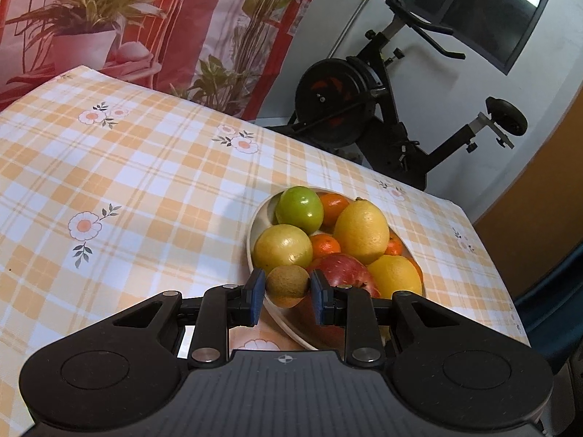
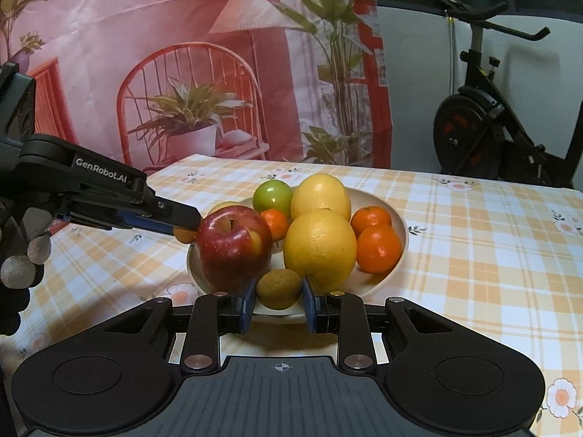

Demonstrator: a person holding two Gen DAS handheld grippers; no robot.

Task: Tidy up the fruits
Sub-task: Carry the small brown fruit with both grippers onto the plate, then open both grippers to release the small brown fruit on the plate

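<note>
Both tools grip a kiwi each: the left tool (image 1: pixel 288 287) pinches a brown kiwi (image 1: pixel 288 286) at the near rim of the fruit bowl (image 1: pixel 255 218), and the right tool (image 2: pixel 278 300) clamps another kiwi (image 2: pixel 278 288) beside the red apple (image 2: pixel 233 247), on the checked bench (image 2: pixel 473 255)

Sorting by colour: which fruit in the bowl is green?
The green apple at the bowl's far side; every other fruit is yellow, orange, red or brown.

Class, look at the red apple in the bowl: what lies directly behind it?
In the right wrist view, behind the red apple a mandarin, a green apple and a sliver of a yellow fruit show. The bowl floor there is hidden.
</note>
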